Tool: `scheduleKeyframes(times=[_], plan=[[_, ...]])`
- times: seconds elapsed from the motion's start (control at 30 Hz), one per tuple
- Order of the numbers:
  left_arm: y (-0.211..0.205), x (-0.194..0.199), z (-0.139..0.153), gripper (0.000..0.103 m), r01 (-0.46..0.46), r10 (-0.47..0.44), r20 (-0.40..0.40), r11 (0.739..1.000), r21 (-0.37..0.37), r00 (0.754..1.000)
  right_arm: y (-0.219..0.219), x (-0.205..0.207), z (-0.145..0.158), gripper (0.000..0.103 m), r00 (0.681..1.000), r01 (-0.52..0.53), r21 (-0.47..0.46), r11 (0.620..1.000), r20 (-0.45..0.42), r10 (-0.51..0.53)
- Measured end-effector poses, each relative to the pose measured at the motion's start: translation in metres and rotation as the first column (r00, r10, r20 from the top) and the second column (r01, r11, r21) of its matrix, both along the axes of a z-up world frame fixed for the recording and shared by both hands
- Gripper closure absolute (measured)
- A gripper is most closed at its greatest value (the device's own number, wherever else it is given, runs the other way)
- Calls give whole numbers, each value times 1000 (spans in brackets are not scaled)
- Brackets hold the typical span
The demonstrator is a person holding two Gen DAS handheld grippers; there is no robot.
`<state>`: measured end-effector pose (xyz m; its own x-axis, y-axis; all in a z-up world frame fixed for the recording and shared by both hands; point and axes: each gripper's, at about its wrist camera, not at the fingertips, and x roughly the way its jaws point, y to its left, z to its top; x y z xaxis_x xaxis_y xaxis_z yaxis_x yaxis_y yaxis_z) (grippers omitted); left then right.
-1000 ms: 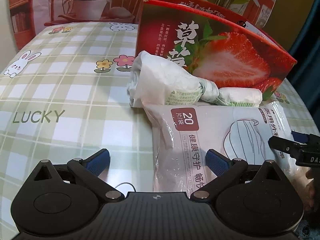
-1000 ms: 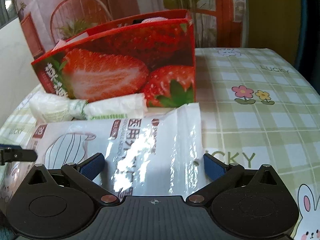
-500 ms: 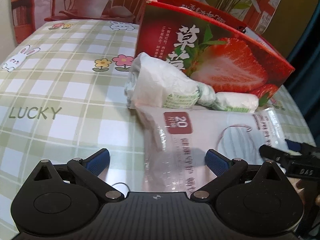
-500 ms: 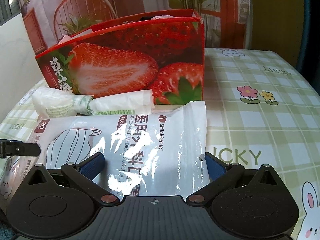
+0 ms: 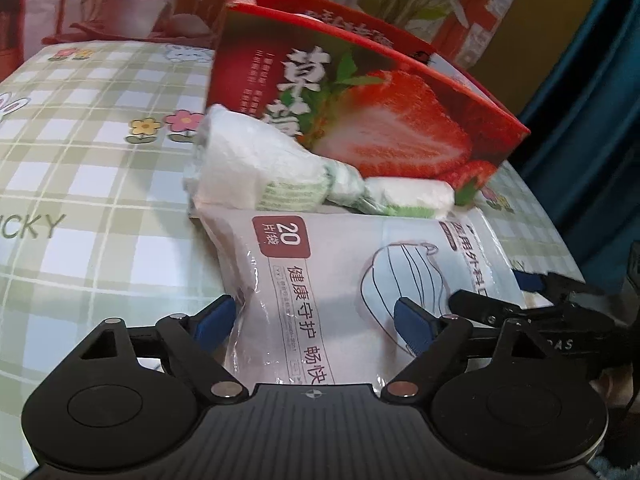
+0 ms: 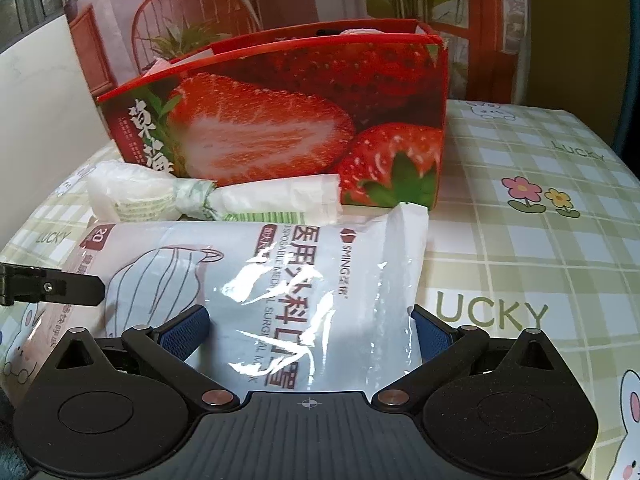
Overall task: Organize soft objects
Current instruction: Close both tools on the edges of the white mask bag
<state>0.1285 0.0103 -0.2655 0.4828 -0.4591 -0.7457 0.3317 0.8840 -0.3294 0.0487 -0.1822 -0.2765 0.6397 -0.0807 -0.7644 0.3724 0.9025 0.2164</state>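
Nearest the lens, the left gripper (image 5: 316,322) straddles the near-left end of the mask pack (image 5: 360,280), and its jaws have just been closing: narrower than a second ago, with the pack between them. The blue left pad sits at the pack's crumpled edge and the right pad lies over the printed mask drawing, but whether they press yet I cannot tell; I read it as a pinch being started, not a firm hold. The right gripper (image 6: 310,326) stands wide over the pack's other end, its pads at either side of the glossy film without squeezing it. Both grippers flank one soft bag, so a two-handed lift toward the box looks like the step in hand.

The pack lies flat on the checked surface (image 5: 100,200). Just behind and touching it is the twisted tissue bundle (image 5: 280,176), resting against the front of the strawberry box (image 5: 380,120), which stands open-topped with something pale showing inside.

Against the earlier frames, both views sit closer over the pack, and it and the bundle lie where they did
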Motion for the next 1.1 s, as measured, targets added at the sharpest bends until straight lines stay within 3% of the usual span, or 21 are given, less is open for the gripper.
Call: scheduleKeyframes(times=[0.37, 0.5, 0.57, 0.6, 0.8, 0.87, 1.1], plan=[[-2, 2, -1, 16, 43, -45, -15, 995, -93, 999, 0, -1, 1, 0, 1000, -19, 21, 1000, 7, 19], [6, -1, 6, 18, 50, -50, 3, 991, -126, 999, -10, -4, 5, 1, 1000, -2, 90, 996, 21, 0], [10, -2, 11, 21, 55, -53, 19, 990, -130, 998, -17, -10, 9, 12, 998, 23, 133, 991, 50, -30], [12, -4, 13, 24, 57, -54, 28, 990, -132, 998, -20, -13, 11, 25, 997, 39, 142, 989, 60, -48], [27, -13, 24, 28, 50, -40, 63, 985, -167, 997, -39, -30, 28, 67, 985, 103, 166, 981, 121, -124], [32, -17, 31, 28, 54, -39, 87, 982, -180, 995, -41, -35, 34, 75, 982, 99, 159, 982, 147, -123], [40, -19, 57, 28, 85, -51, 171, 977, -195, 984, -43, -46, 67, 86, 969, 42, 76, 996, 240, -59]])
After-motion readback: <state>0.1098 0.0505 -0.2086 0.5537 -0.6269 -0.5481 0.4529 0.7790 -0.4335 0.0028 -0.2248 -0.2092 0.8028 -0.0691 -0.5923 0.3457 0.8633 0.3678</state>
